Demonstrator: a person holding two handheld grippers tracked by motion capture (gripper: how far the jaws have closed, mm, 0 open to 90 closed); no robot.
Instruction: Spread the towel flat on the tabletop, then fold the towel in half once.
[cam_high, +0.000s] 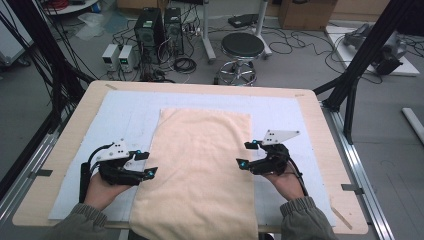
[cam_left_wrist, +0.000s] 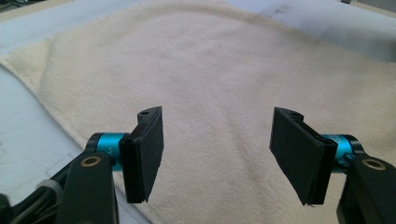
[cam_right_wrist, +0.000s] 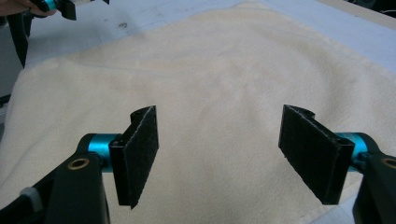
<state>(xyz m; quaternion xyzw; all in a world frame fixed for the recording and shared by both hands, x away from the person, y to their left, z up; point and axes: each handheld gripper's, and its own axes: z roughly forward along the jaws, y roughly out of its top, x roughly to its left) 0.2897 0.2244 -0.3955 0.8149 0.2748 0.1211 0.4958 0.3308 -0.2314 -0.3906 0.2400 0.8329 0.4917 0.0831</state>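
Observation:
A cream towel lies flat down the middle of the table, its near end hanging over the front edge. My left gripper hovers at the towel's left edge, jaws open with nothing between them. At the towel's right edge my right gripper is open too and holds nothing. In the left gripper view the gripper points across the towel. The right gripper view shows the open gripper above the towel, with the left gripper far off at the top left.
A white mat covers the wooden table under the towel. Beyond the table stand a black stool, computer towers and cables on the floor. A black frame post rises at the right.

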